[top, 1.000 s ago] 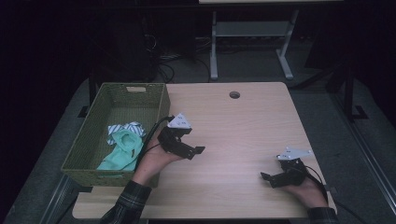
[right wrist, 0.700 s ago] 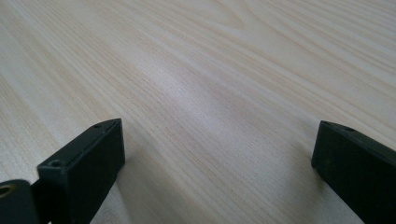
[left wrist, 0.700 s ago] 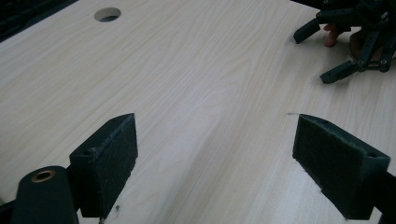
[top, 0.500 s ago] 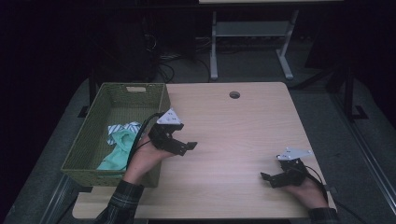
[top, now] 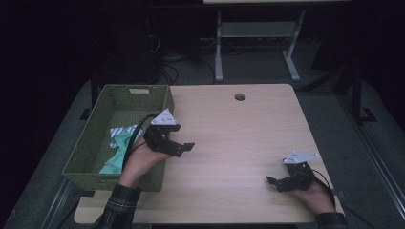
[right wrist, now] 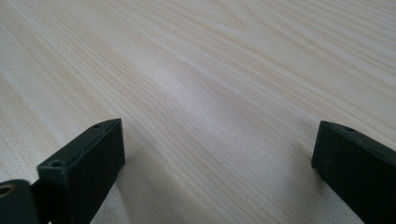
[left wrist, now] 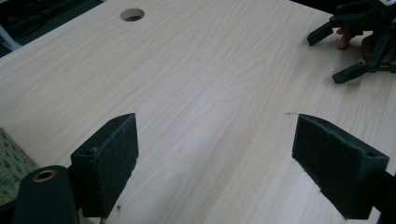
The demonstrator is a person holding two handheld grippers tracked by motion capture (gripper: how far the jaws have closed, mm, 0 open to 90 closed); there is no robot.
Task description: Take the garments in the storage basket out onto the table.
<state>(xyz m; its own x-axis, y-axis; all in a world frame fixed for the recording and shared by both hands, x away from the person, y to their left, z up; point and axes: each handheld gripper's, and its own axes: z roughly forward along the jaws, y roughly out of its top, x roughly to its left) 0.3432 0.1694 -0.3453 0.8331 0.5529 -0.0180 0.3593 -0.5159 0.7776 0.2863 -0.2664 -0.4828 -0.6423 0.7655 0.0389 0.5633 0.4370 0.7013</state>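
- Table (top: 239,143): pale wood-grain top with a round cable hole (top: 239,97) near its far edge. The middle of the top is bare between the two grippers.
- Basket (top: 95,138): green woven, rectangular, sitting on the table's left edge with a slot handle in its far wall.
- Cloths (top: 119,143): a crumpled heap inside the basket, against the right wall. A mint-green piece lies toward the near end, and a white piece with dark stripes lies behind it.
- Left hand (top: 141,162): comes in over the basket's near right corner, with a plaid sleeve at the wrist.
- Left gripper (top: 184,148): held just right of the basket's right wall, over bare table and close beside the cloths. Its jaws point right toward the table's middle and stand wide apart with nothing between them; the left gripper view shows only wood grain in the gap. A black cable arcs back from it over the basket.
- Right gripper (top: 274,183): low at the near right part of the table, well apart from the basket. Jaws point left and are spread wide, empty, with bare wood between the pads in the right gripper view.
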